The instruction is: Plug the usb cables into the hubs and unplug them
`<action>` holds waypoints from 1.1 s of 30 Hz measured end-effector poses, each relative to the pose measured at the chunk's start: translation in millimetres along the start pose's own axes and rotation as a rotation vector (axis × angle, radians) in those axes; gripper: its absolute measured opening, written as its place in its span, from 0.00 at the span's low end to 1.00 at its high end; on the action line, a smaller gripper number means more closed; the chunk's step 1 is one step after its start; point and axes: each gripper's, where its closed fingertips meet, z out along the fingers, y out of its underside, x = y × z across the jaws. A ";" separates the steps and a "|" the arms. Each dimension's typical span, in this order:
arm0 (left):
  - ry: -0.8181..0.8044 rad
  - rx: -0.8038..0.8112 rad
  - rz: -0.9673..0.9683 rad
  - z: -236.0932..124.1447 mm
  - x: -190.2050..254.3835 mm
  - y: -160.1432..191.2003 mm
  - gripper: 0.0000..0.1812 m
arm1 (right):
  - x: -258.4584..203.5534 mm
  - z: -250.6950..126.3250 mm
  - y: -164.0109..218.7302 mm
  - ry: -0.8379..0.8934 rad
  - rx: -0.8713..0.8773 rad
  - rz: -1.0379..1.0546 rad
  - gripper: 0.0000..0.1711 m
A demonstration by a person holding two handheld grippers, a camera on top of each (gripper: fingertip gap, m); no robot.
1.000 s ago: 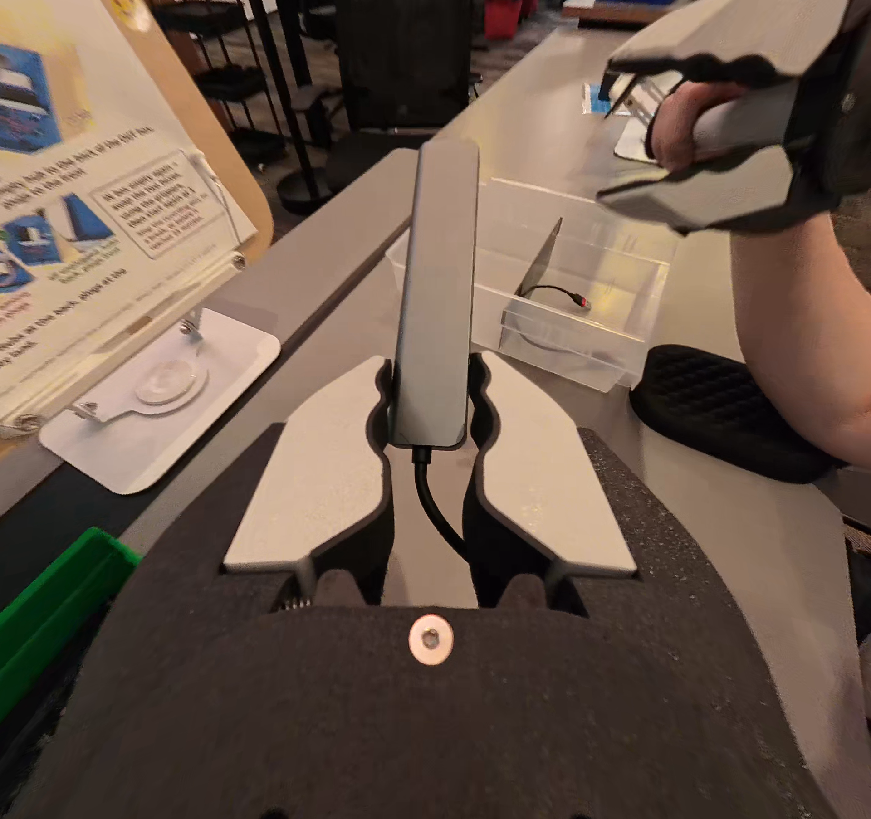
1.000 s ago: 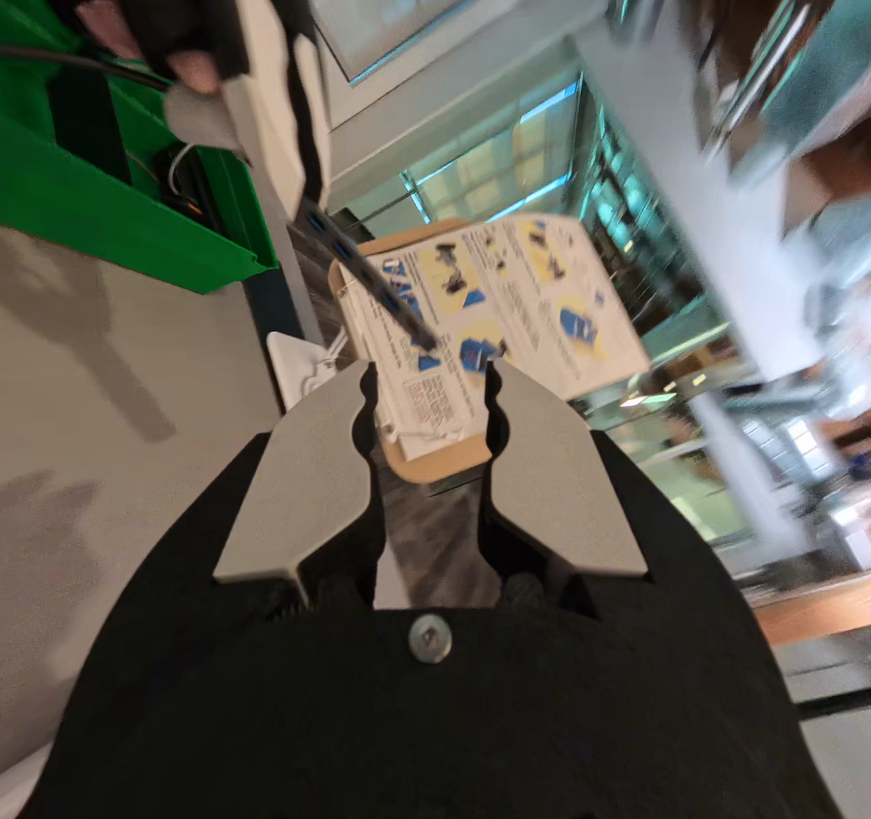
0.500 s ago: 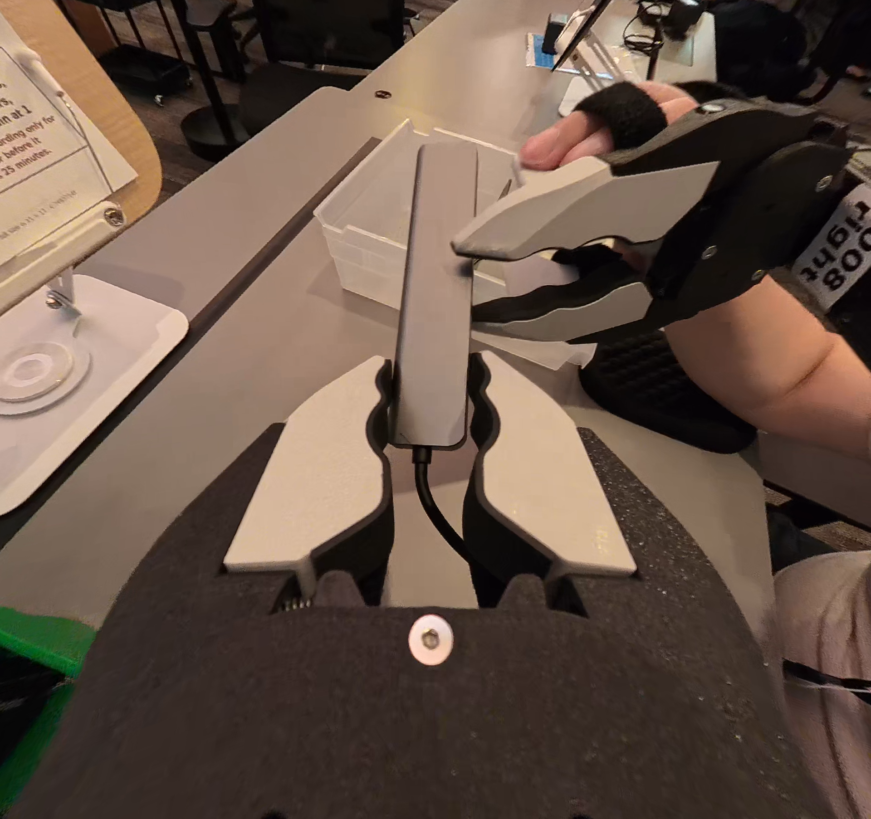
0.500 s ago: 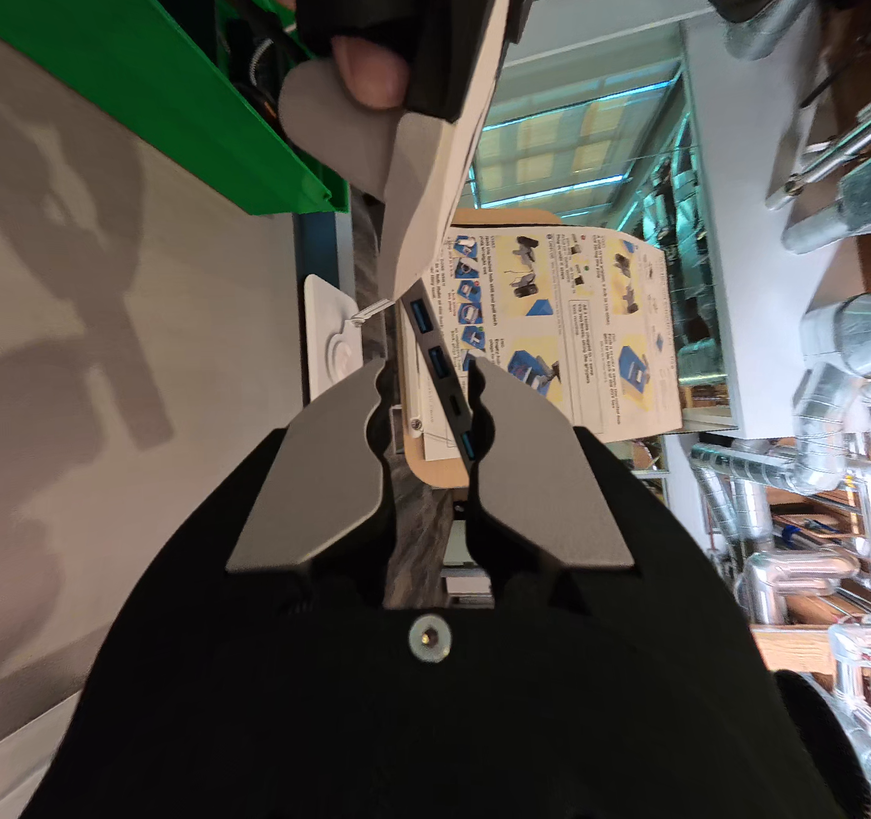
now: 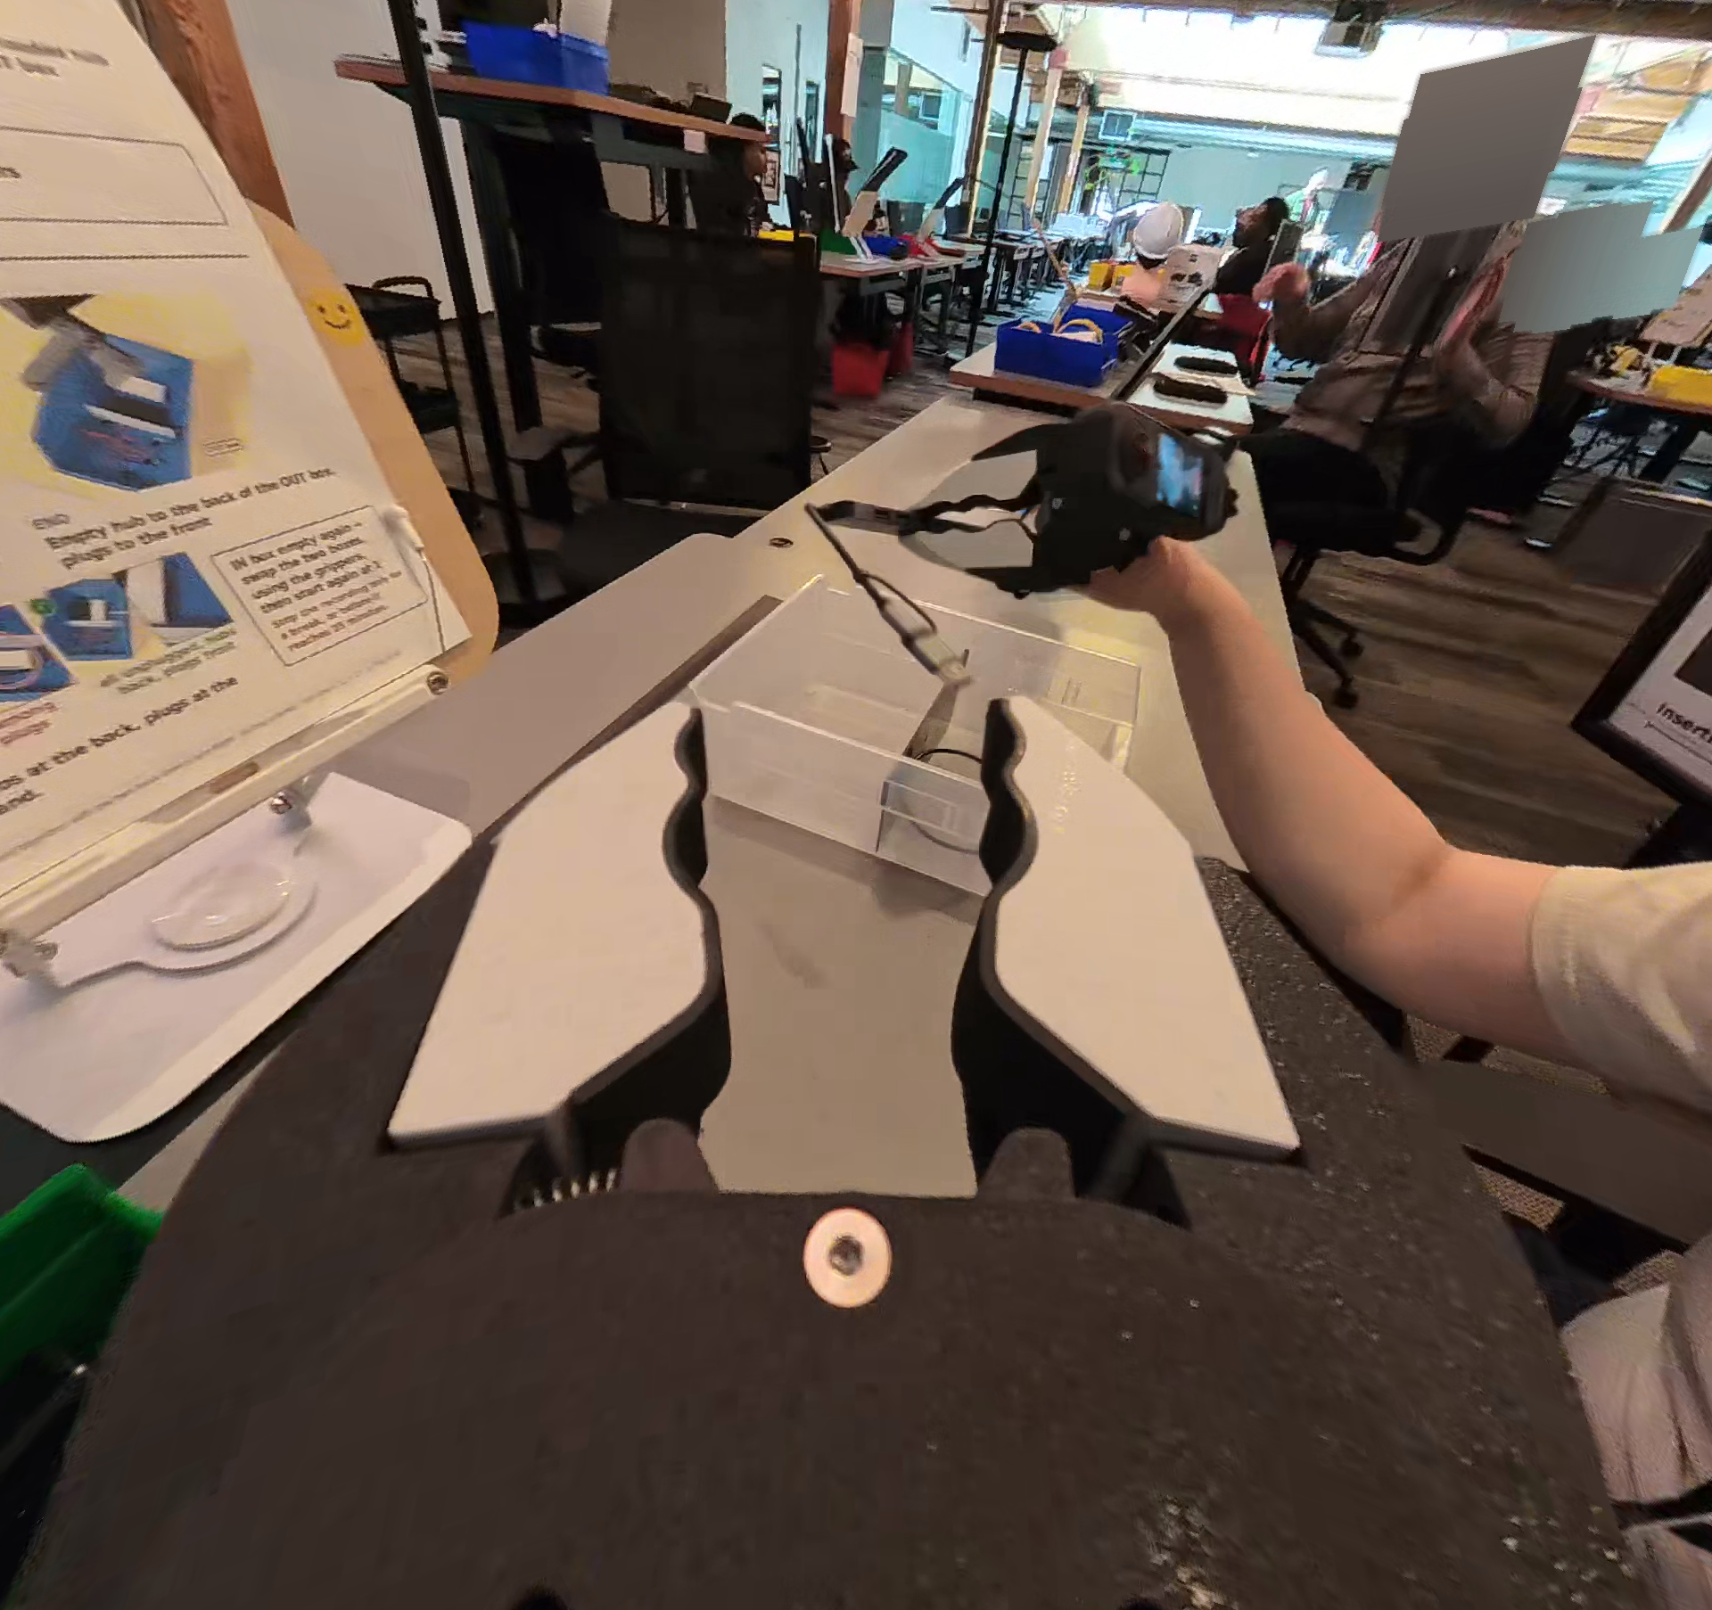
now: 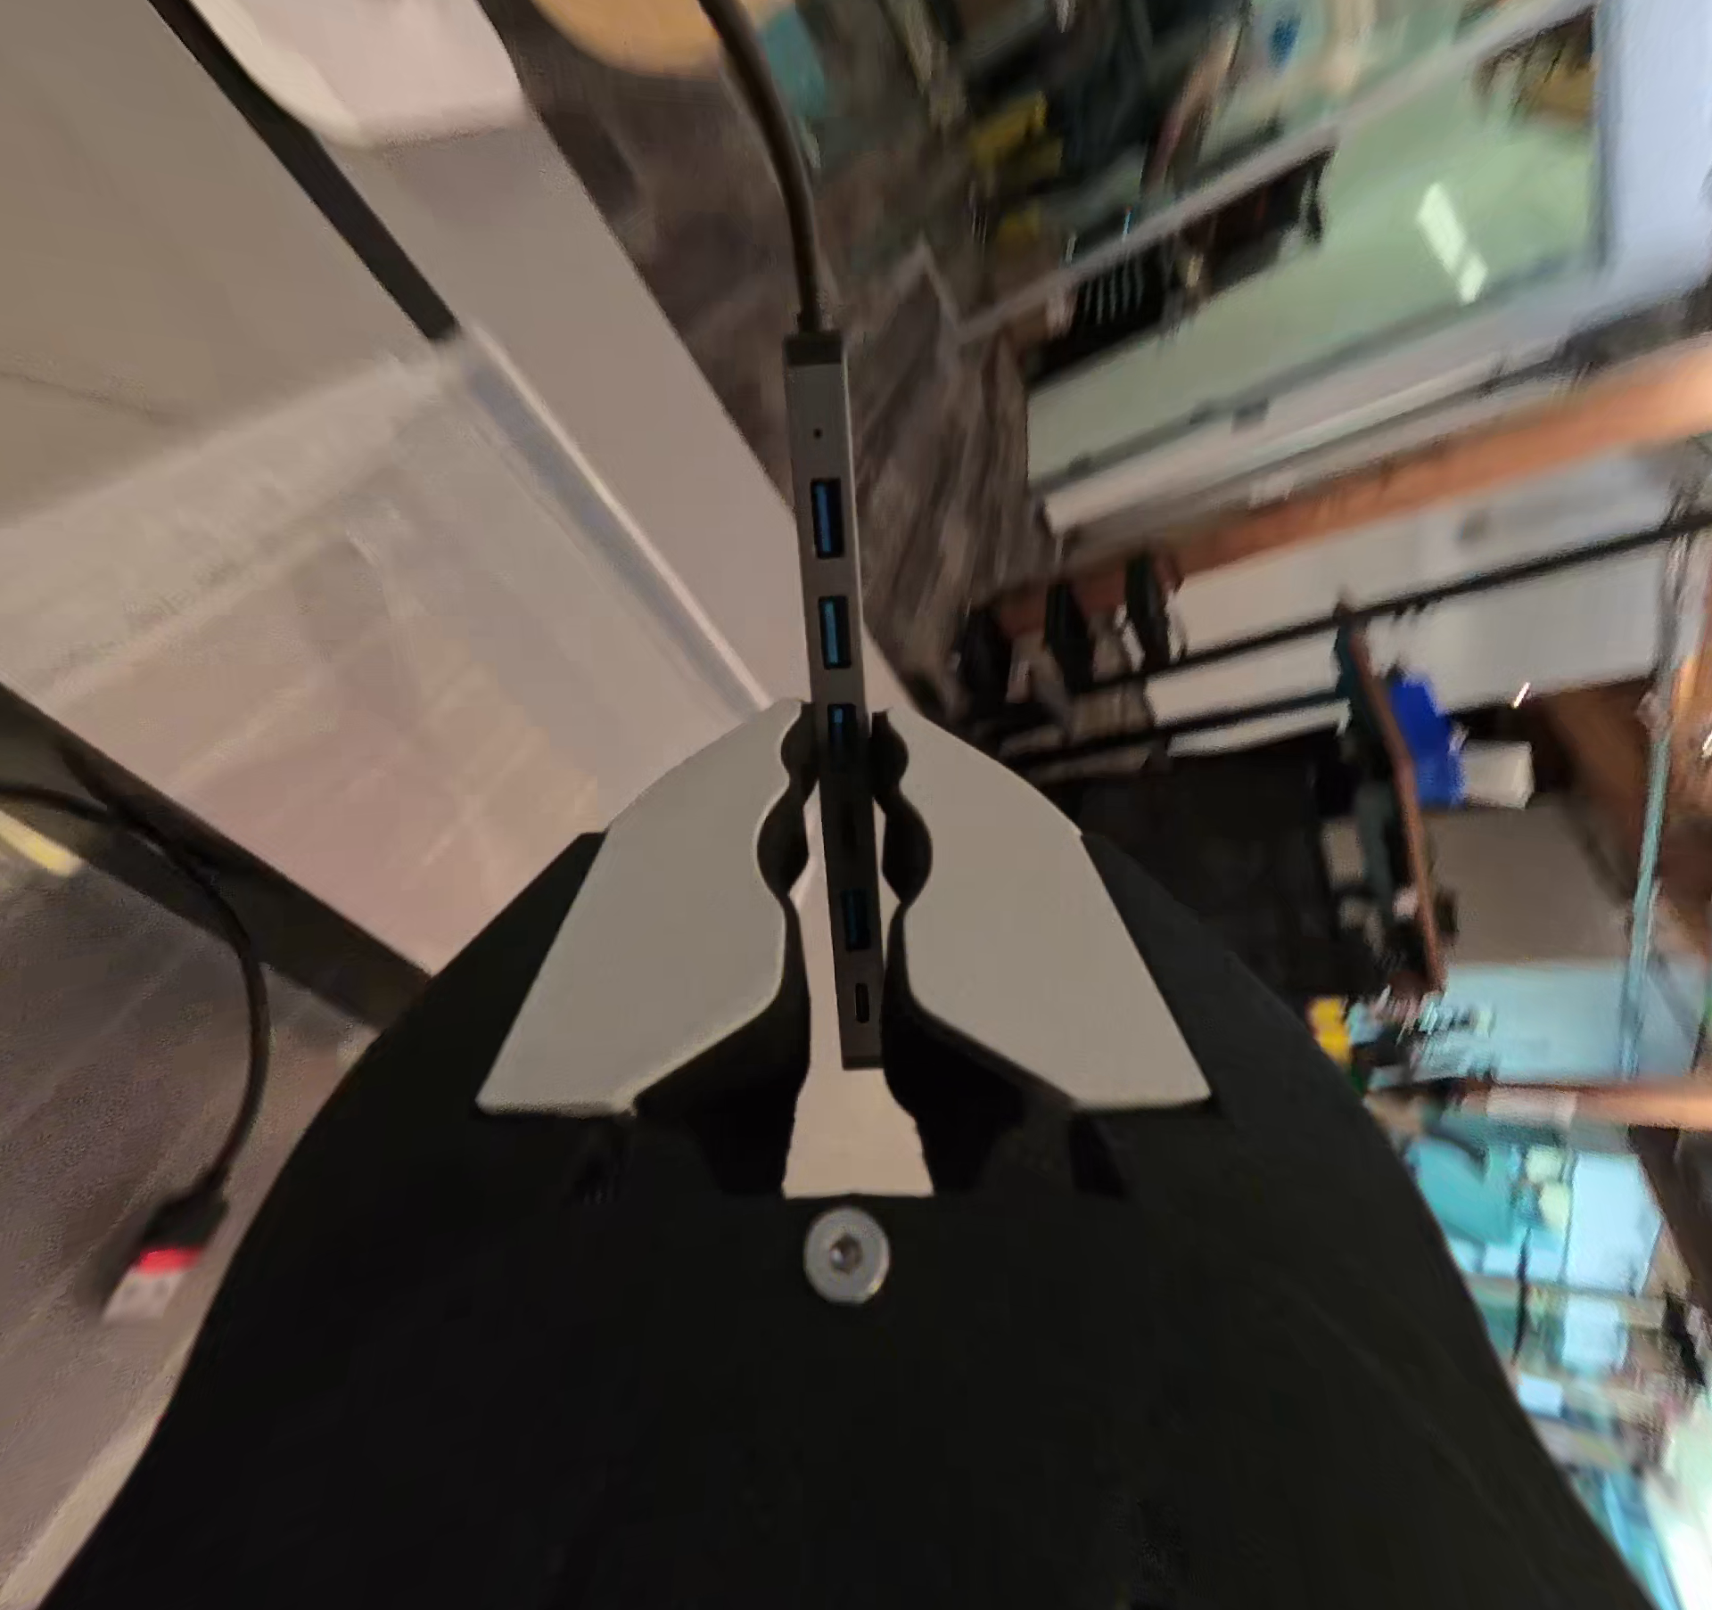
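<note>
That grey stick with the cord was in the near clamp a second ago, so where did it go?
It changed hands. The left gripper let go of the hub and now stands open and empty. The right gripper closed on it and carried it away over the clear box, its cord dangling. The box and instruction board stayed put.

The grey desk [image 5: 834, 945] holds a clear box [image 5: 834, 760] in the middle — a white stand [image 5: 232, 945] by its left edge.
</note>
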 end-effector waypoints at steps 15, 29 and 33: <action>0.037 -0.036 -0.016 1.9 3.8 5.9 0.28 | -43.8 63.5 110.7 -0.196 -0.442 0.006 0.08; -0.015 -0.044 -0.007 -13.1 -6.2 3.2 0.28 | -79.2 71.3 107.3 -0.357 -0.446 0.034 0.19; -0.252 -0.115 0.048 -48.8 -44.9 7.4 0.29 | -38.7 39.5 88.7 -0.296 -0.380 0.260 0.18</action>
